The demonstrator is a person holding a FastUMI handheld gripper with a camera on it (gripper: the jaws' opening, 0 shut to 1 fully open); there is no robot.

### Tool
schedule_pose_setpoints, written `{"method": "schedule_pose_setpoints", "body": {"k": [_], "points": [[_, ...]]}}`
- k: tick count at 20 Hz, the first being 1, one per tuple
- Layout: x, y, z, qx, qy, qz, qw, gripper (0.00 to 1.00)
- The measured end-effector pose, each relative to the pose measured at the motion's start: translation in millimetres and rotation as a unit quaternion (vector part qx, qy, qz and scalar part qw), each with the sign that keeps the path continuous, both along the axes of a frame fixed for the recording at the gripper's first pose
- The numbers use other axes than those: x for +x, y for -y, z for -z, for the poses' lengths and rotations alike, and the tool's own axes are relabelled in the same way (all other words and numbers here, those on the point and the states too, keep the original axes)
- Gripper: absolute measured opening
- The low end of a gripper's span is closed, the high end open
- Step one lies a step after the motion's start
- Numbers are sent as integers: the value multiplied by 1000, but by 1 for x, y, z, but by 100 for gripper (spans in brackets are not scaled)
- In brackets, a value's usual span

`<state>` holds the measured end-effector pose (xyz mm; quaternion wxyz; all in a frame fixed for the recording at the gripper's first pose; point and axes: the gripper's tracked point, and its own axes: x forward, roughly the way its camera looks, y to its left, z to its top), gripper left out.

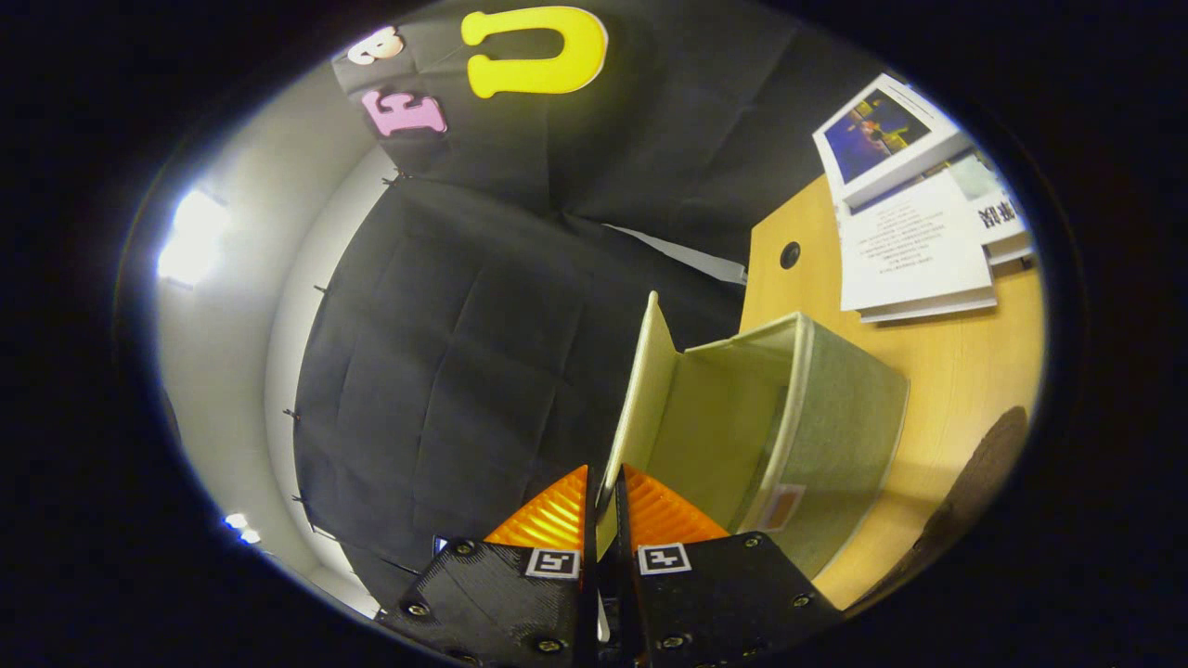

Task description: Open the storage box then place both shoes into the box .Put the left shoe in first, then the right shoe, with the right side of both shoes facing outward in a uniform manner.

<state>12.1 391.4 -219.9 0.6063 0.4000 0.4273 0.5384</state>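
Fabric lid (640, 390) of the storage box (835, 417) stands raised, its edge clamped in the claw (605, 506).

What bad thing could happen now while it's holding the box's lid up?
The gripper pinches only the thin edge of the lid, so it might slip free and flop shut. Pulling further could tip or drag the light storage box along the table, maybe toward the papers.
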Motion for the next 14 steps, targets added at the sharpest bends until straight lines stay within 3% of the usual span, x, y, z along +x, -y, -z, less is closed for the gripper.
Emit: {"method": "schedule_pose_setpoints", "body": {"k": [5, 14], "points": [[0, -45, -30, -10, 55, -18, 998, 9], [-17, -138, -65, -9, 93, -37, 995, 11]]}}
